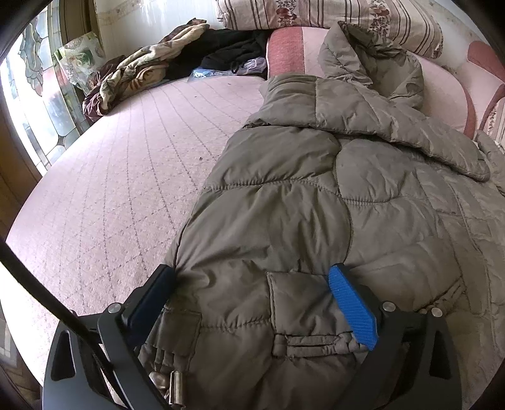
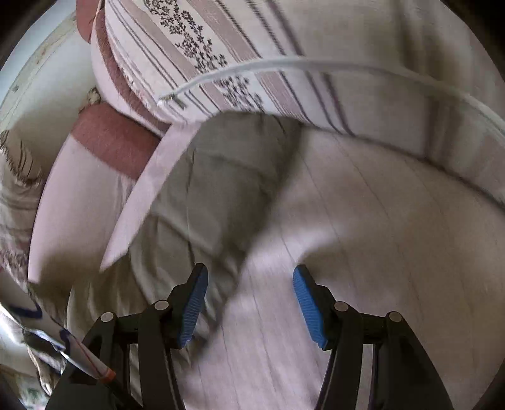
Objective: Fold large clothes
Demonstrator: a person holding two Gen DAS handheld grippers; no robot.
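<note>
On my left, my left claw (image 1: 252, 302) stands wide, its two fingers straddling the hem end of the olive puffer jacket (image 1: 315, 195), which lies lengthwise on the pink bedspread (image 1: 110, 176) and runs away toward the striped pillow (image 1: 315, 15). A crumpled blanket (image 1: 135, 72) sits at the far left edge. On my right, my right claw (image 2: 249, 306) is open too, gripping nothing, hovering above the bedspread with a blurred jacket part (image 2: 221, 183) just ahead, left of centre.
</note>
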